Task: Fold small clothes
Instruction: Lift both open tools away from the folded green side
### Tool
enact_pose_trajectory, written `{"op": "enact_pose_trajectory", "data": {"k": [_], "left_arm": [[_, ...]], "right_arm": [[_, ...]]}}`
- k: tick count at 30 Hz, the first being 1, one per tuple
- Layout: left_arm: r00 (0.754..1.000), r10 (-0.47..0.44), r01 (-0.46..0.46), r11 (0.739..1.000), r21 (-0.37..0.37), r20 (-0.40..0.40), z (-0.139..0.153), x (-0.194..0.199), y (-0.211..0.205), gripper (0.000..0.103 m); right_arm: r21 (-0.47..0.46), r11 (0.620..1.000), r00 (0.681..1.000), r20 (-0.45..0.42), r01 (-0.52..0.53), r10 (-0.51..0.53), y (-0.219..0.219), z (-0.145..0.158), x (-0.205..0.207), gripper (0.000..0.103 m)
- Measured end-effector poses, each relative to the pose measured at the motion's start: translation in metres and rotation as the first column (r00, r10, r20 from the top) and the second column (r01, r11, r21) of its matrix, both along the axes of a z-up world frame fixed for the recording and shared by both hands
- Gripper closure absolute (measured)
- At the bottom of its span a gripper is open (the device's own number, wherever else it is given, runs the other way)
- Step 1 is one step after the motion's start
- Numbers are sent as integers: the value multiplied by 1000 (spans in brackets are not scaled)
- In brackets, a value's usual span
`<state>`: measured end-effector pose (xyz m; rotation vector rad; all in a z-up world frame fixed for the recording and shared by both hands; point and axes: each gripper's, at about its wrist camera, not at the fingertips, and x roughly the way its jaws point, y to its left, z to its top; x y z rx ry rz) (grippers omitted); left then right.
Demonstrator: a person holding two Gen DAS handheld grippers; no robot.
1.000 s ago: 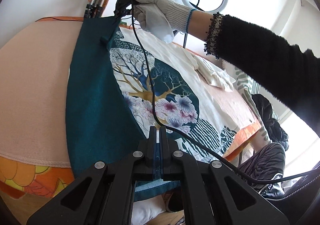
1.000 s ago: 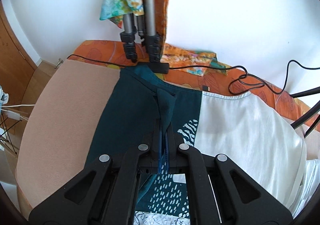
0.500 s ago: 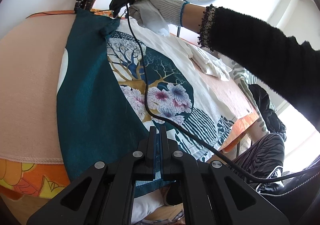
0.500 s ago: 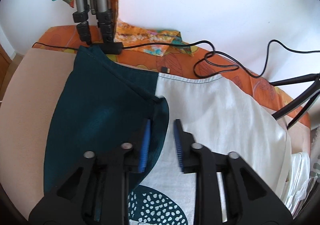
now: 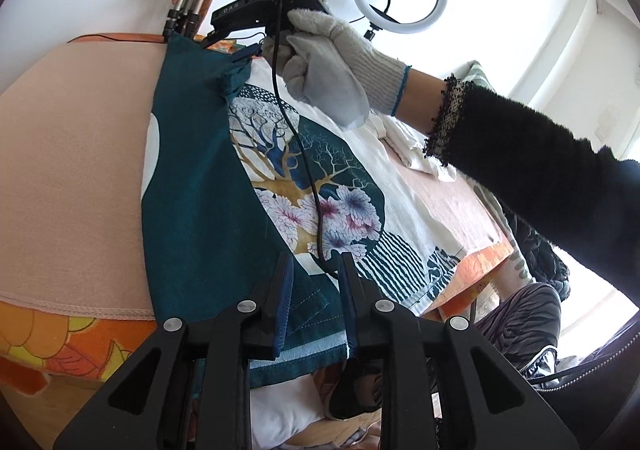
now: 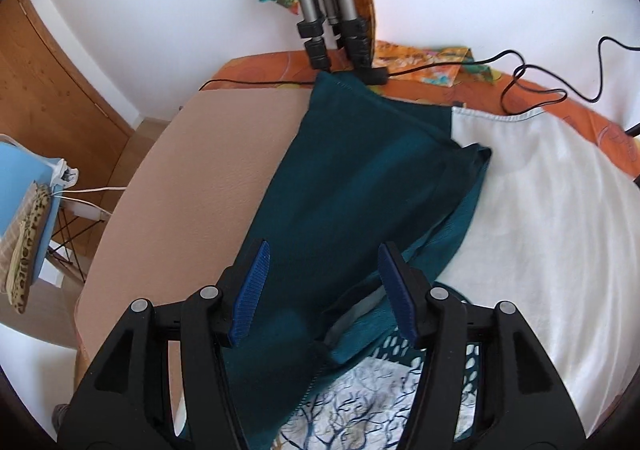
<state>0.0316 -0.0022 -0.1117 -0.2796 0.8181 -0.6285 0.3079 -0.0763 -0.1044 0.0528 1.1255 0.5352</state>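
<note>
Left wrist view shows the shirt (image 5: 224,186) spread flat on the beige mat (image 5: 72,178), its teal side folded over the white printed front. The left gripper (image 5: 314,274) stands part open over the near hem, gripping nothing. The right gripper (image 6: 324,254) is wide open above the folded teal sleeve, also empty. The cloth looks light, soft and limp, so it will likely sag and slide when lifted; the hem corners or the sleeve seam seem the best holds. A black cable (image 5: 298,154) from the right hand (image 5: 324,66) trails across the print and could snag the fold. A tripod (image 6: 332,26) stands at the shirt's far corner, and white cloths (image 5: 416,154) lie beside.
</note>
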Motion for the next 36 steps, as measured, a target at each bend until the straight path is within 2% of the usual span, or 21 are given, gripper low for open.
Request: {"op": "enact_pose_trajectory", "data": {"k": [1, 2, 4, 7, 11, 13, 16, 22, 27, 33, 36], "left_arm": [[1000, 20, -20, 1000, 19, -3, -1, 2, 2, 66], [999, 44, -43, 998, 35, -20, -5, 5, 4, 63], [994, 65, -64, 998, 14, -88, -16, 13, 12, 63], [983, 87, -82, 996, 37, -161, -30, 20, 15, 63], [984, 84, -76, 995, 57, -154, -30, 19, 11, 63], [985, 82, -73, 995, 63, -150, -30, 17, 11, 63], [986, 80, -72, 996, 61, -148, -29, 15, 13, 63], [988, 123, -120, 992, 40, -94, -13, 7, 28, 63], [986, 155, -152, 987, 41, -55, -3, 1, 36, 63], [994, 111, -110, 990, 86, -6, 6, -7, 14, 63], [998, 64, -65, 991, 116, 18, 12, -10, -5, 63]], "right_arm": [[4, 1000, 1000, -7, -11, 11, 4, -3, -2, 44], [12, 1000, 1000, -16, -22, 23, 8, -5, -4, 44], [37, 999, 998, -40, -39, 41, 13, -12, -6, 44], [47, 998, 994, -91, -51, 55, 18, -20, -7, 44], [-2, 999, 991, -131, -42, 42, 12, -28, -9, 44], [-69, 997, 989, -147, -30, 19, 2, -28, -12, 44], [-227, 974, 988, -144, 25, -59, -31, -23, -18, 44], [-144, 983, 987, -94, 115, -130, -113, 19, -61, 44], [-62, 982, 983, -40, 177, -180, -165, 49, -98, 44], [34, 968, 967, 42, 249, -250, -222, 91, -139, 44], [42, 959, 955, 92, 281, -283, -245, 105, -158, 44]]}}
